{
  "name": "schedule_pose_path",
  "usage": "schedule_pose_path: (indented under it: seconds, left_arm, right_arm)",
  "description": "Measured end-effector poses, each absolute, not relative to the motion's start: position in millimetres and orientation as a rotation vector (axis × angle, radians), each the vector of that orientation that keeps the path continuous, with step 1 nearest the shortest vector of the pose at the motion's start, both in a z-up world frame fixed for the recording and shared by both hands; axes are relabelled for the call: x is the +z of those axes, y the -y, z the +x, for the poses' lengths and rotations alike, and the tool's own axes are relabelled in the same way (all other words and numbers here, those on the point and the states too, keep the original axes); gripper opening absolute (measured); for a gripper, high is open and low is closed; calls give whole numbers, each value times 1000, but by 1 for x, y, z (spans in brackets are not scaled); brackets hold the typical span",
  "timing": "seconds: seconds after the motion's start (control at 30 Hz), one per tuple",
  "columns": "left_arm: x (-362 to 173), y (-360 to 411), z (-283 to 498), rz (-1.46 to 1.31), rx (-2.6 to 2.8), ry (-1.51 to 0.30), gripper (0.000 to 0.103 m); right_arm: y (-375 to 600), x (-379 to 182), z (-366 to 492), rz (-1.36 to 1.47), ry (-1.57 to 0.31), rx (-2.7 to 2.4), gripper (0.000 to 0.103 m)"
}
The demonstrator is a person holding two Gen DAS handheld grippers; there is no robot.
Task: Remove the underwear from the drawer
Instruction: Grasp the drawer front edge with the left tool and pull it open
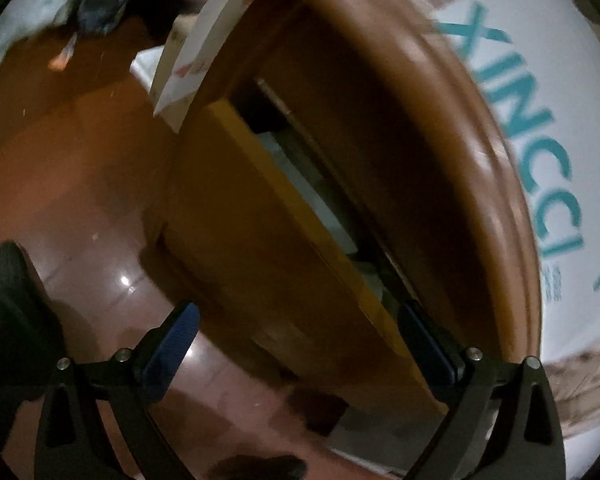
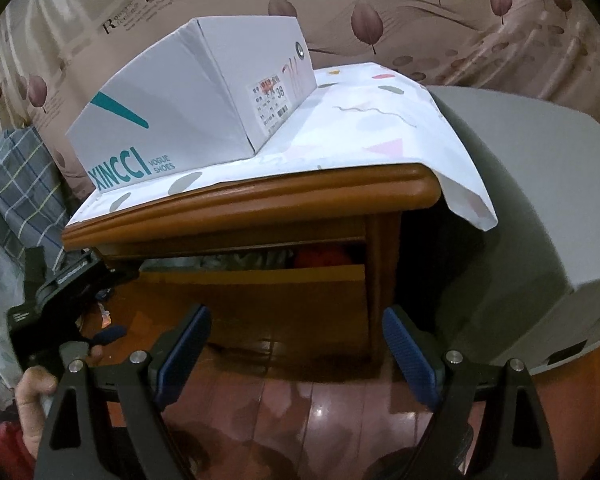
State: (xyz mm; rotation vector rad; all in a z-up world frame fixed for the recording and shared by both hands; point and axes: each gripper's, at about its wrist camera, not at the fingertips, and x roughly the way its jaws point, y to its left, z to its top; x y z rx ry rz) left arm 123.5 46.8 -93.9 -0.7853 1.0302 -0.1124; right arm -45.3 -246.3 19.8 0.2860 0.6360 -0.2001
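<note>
A wooden nightstand has its drawer pulled partly out. In the gap above the drawer front lie pale fabric and a red-orange piece; I cannot tell which is underwear. My right gripper stands open in front of the drawer, nothing between its fingers. At the drawer's left corner a hand holds the left gripper, one blue fingertip showing. In the rolled left wrist view, the left gripper is open wide over the drawer front, and pale cloth shows inside.
A white XINCCI shoe box sits on a patterned cloth covering the nightstand top. A large grey box stands close on the right, plaid fabric on the left. Glossy red-brown floor lies below.
</note>
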Motion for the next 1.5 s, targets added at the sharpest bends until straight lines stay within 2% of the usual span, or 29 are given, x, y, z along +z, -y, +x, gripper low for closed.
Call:
schedule_pose_path:
  seconds: [0.17,0.27,0.63,0.97,1.5]
  left_arm:
    - [-110,-50,133,-880,-102,-1043,98]
    - [-121,-53,136,-934,-109,-1034,103]
    - [-148,-55,147,-1103,-75,-1065,103]
    - [-144,-52,151,-1036,-19,-1082,103]
    - [-132,-59,95,-923,-23,-1104,103]
  right_arm:
    - [247,17,-41,307,-654,-190,90]
    - [247,16,-39,307,-661,-187,90]
    - [244,14,-35,295,-677,-180,90]
    - [250,22,-42,236,-628,-310,90]
    - [259,22,-40,256,-629,-327,90]
